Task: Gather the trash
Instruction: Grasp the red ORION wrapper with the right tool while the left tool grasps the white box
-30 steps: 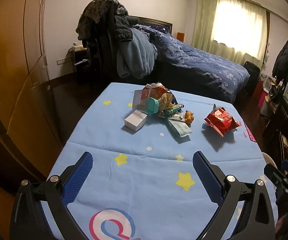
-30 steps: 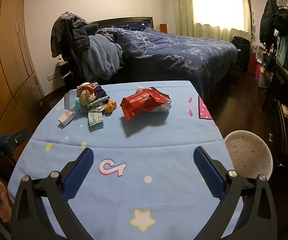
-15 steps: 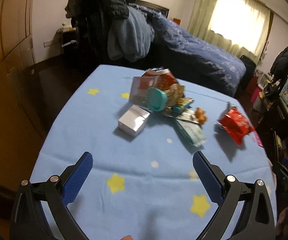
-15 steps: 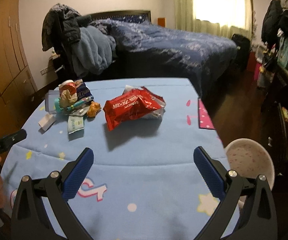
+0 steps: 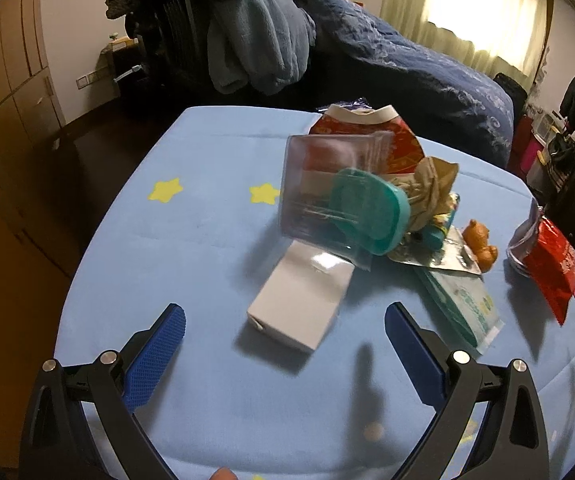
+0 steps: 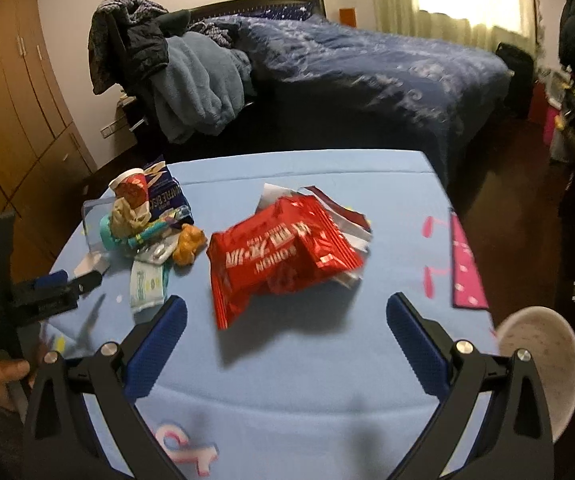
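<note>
A pile of trash lies on the blue star-print tablecloth (image 5: pixel 207 240). In the left wrist view a small white box (image 5: pixel 303 300) lies just ahead of my open, empty left gripper (image 5: pixel 285 344), between its blue pads. Behind it are a clear plastic case (image 5: pixel 319 176), a teal lid (image 5: pixel 371 210), a crumpled paper cup (image 5: pixel 371 128) and a tissue pack (image 5: pixel 463 300). In the right wrist view a red snack bag (image 6: pixel 283 248) lies just ahead of my open, empty right gripper (image 6: pixel 287 332). The left gripper (image 6: pixel 47 292) shows at the left edge there.
A white bin (image 6: pixel 539 364) stands off the table's right edge. A pink strip (image 6: pixel 465 268) lies near that edge. A small orange toy (image 5: pixel 481 244) sits by the pile. A bed (image 6: pixel 367 72) and a chair heaped with clothes (image 6: pixel 167 68) are beyond the table.
Both grippers have moved forward over the table. The white box now sits close ahead of the left gripper, the red bag close ahead of the right. Both stayed open.
</note>
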`<action>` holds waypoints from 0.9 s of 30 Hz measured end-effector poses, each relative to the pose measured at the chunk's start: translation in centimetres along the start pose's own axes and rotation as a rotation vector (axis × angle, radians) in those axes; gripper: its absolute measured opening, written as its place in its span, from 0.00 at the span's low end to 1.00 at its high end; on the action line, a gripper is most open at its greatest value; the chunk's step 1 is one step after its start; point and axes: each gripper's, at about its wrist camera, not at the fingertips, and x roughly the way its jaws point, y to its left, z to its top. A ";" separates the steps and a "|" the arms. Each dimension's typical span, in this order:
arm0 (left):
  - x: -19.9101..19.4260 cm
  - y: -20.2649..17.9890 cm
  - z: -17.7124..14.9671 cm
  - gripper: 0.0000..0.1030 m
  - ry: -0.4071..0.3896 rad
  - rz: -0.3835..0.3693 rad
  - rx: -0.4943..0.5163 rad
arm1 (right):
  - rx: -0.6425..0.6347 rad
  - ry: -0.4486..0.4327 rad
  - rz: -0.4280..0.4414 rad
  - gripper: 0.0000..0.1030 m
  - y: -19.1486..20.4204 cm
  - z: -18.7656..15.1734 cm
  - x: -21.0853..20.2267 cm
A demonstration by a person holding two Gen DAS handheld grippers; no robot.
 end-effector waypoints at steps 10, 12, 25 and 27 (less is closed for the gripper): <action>1.2 -0.4 0.7 0.95 -0.016 0.019 0.017 | -0.056 0.053 -0.067 0.97 1.9 2.3 5.3; 1.2 -0.5 0.8 0.87 -0.021 0.028 0.025 | -0.060 0.055 -0.073 0.97 2.0 2.2 5.9; -0.2 0.2 0.4 0.41 -0.057 -0.072 -0.033 | -0.072 0.053 -0.047 0.46 2.2 0.9 4.4; -0.8 0.1 0.0 0.41 -0.072 -0.066 -0.026 | -0.073 0.035 -0.031 0.44 2.1 0.7 3.6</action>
